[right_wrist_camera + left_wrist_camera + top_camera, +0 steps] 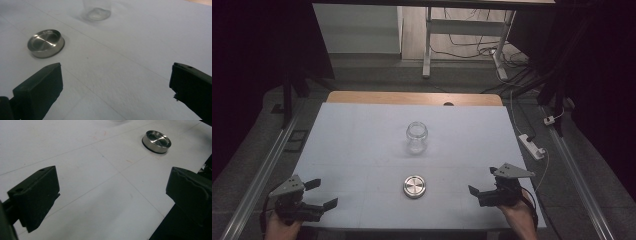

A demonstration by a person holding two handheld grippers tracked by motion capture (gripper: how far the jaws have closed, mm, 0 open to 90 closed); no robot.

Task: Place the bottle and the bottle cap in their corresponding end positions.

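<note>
Lying between both spread grippers' fingers (318, 193): metal lid (414, 186).

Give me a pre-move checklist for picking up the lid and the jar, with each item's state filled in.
1. Left gripper open, nothing between its fingers: ok.
2. Right gripper open, nothing between its fingers: ok.
3. Glass jar upright, mouth uncovered: ok.
4. Metal lid lying flat on the white mat, apart from the jar: ok.
5. Bare mat between each gripper and the lid: ok.
6. Anything inside the jar: cannot tell.
</note>
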